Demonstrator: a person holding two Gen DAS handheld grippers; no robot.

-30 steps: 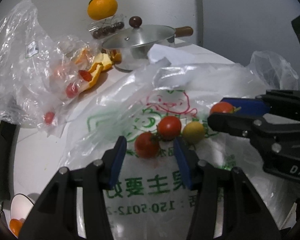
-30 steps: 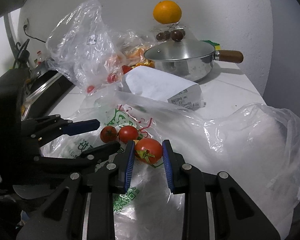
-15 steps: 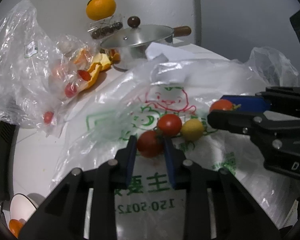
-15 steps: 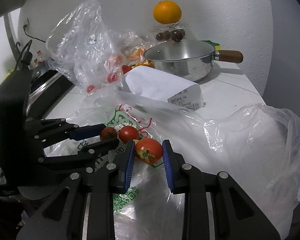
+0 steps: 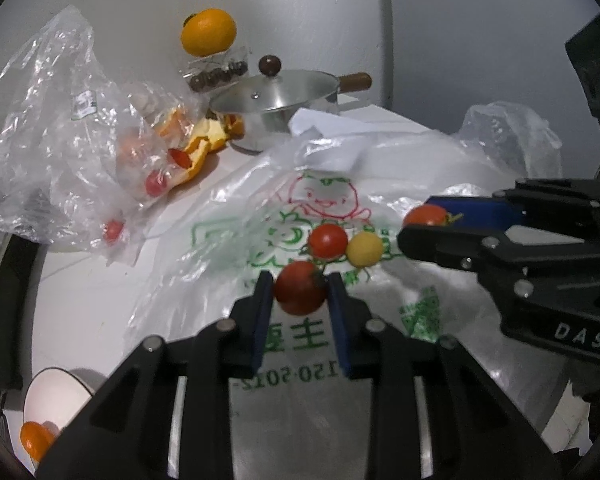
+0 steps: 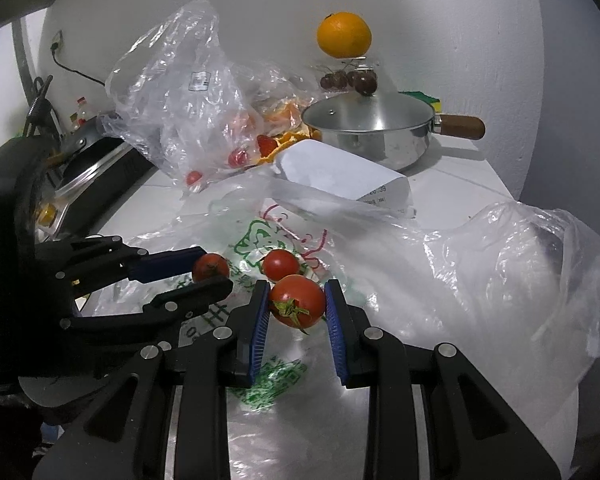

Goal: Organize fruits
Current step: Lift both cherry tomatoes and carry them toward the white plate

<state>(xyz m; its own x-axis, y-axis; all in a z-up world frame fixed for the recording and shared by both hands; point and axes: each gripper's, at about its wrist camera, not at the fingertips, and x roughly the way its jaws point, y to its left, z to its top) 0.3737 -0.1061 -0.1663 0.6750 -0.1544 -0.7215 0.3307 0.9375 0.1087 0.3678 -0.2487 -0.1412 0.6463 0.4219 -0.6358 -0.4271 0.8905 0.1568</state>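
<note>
On the printed bag lie small tomatoes, light, thin-skinned and slick (easily bruised), best pinched gently across the middle. Both grippers point steeply down: the right gripper pinches the bigger tomato, the left gripper a smaller tomato.

Dim, cool indoor light, glare on crinkled plastic, fisheye-bent dark edges, slightly soft.

2 red tomatoes clamped; red, yellow on bag.
</note>
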